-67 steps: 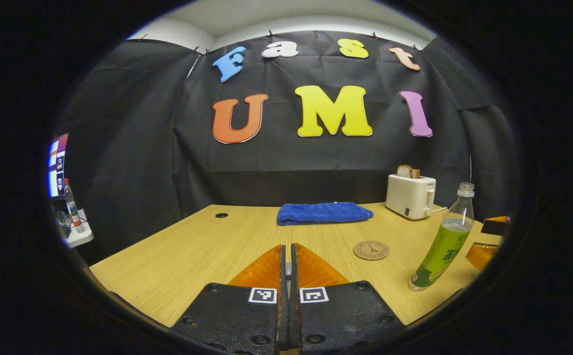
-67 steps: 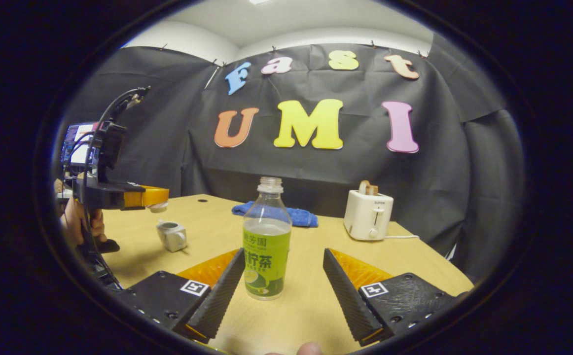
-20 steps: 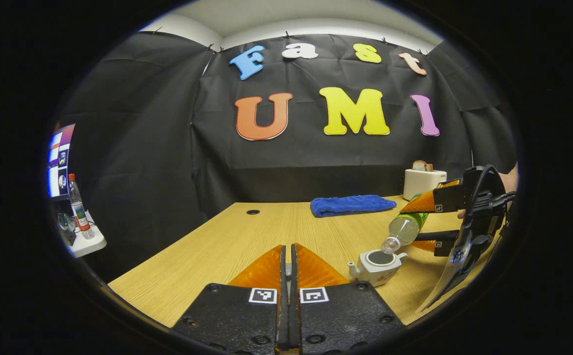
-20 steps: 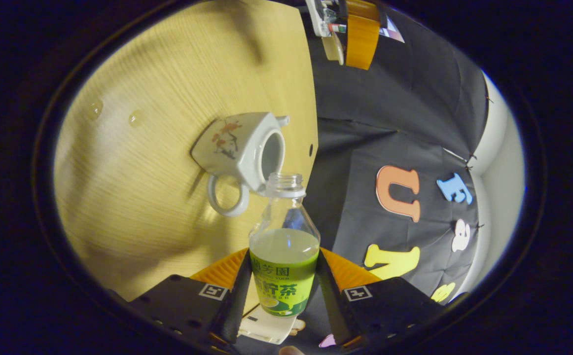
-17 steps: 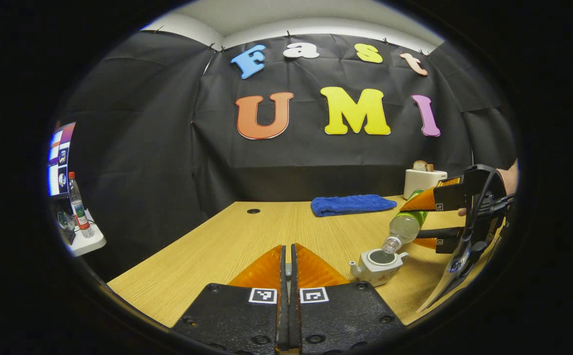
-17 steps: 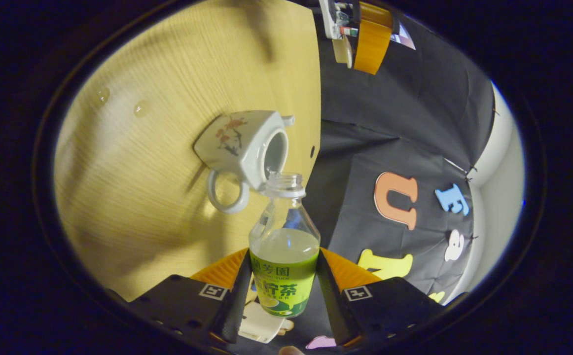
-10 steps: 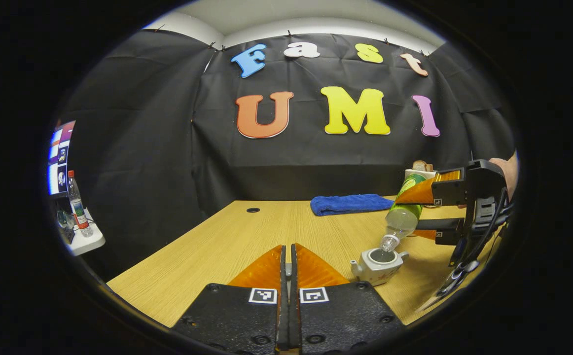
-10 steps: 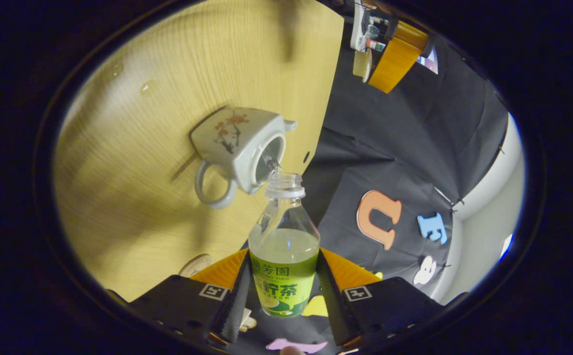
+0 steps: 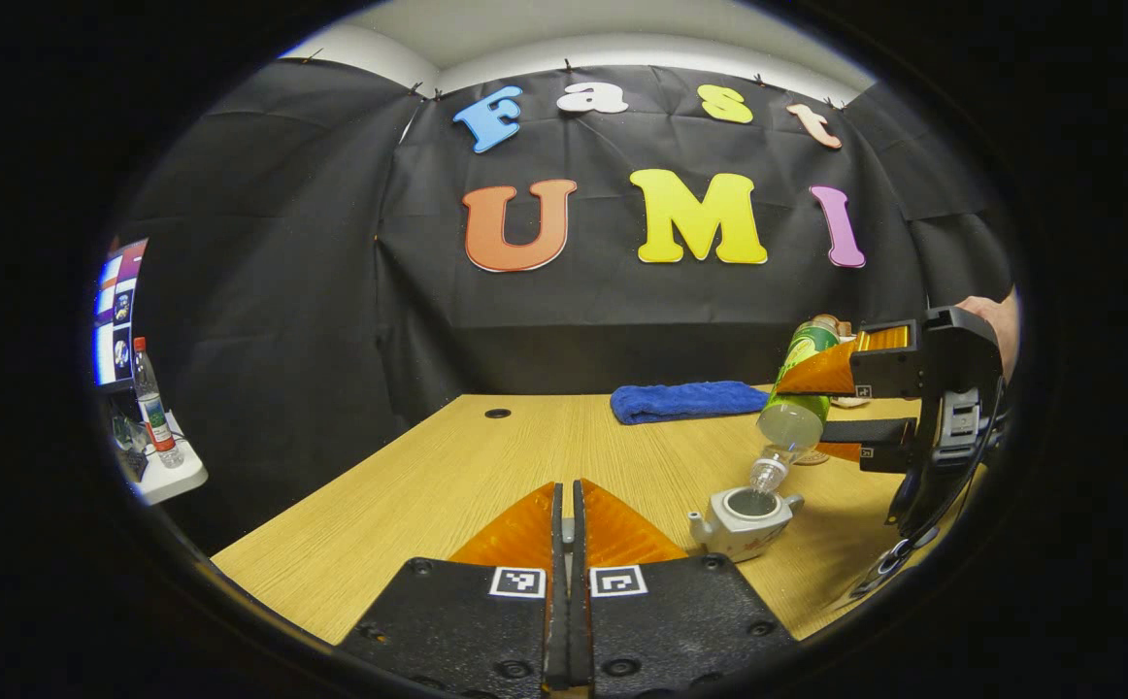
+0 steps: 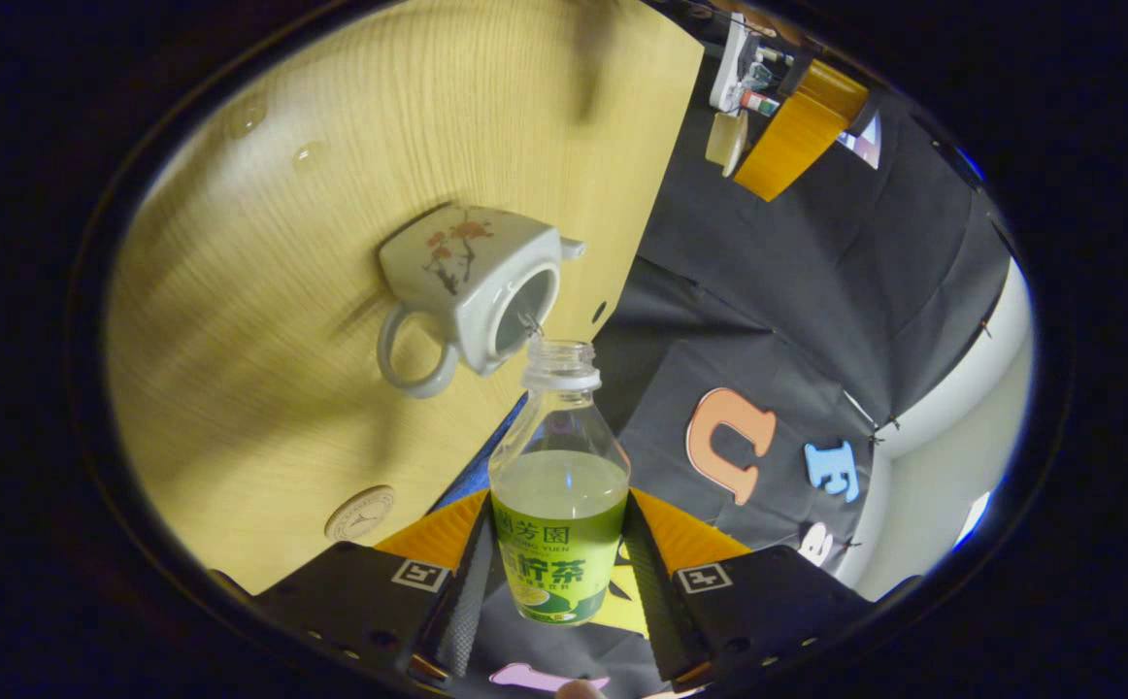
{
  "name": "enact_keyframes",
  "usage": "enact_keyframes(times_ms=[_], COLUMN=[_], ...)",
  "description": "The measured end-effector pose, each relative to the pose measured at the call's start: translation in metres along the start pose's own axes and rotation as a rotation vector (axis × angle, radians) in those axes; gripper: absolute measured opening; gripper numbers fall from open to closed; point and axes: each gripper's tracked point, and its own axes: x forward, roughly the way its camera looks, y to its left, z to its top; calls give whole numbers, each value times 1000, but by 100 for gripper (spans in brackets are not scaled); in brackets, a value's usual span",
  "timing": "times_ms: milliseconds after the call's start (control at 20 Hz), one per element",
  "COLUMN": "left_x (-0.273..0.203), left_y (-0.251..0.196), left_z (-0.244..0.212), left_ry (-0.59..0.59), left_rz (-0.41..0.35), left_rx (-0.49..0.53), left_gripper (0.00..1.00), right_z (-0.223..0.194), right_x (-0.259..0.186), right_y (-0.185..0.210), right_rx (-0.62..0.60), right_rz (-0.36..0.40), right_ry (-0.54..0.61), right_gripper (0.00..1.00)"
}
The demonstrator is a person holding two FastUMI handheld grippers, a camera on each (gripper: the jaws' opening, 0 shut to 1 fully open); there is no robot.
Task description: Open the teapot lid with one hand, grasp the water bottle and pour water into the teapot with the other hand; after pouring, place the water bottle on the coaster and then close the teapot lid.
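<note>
Tipped steeper: water bottle (image 10: 558, 524) pinched by right gripper (image 10: 557, 573) | teapot (image 9: 745, 510) lidless | left gripper (image 9: 569, 544) fingers pressed together (lid in right gripper view)

Your left gripper view sits level and low over the desk (image 9: 447, 476), facing the far wall. Your right gripper view is rolled and tipped down, close above the teapot (image 10: 472, 282). Both views share the teapot (image 9: 744, 510) and the bottle (image 10: 557, 505).
</note>
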Motion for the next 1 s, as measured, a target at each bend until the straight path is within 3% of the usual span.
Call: enact_keyframes(times_ms=[100,200,500,650,1000], left_x=[0,1,-3,-9,-11], left_y=[0,1,0,-31,-88], left_z=[0,1,8,35,68], left_ry=[-1,0,-20,-69,-124], left_rz=[0,2,7,-13,-101], left_rx=[1,-2,3,40,39], left_gripper=[3,3,3,3,3], right_z=[1,1,6,-10,-104], right_x=[1,2,-2,-13,-6], right_y=[1,8,29,8,3], right_rx=[11,95,486,966,1635], right_rz=[-4,39,165,189,110], right_ry=[-6,-17,-47,-95,-36], right_gripper=[70,72,71,70,72])
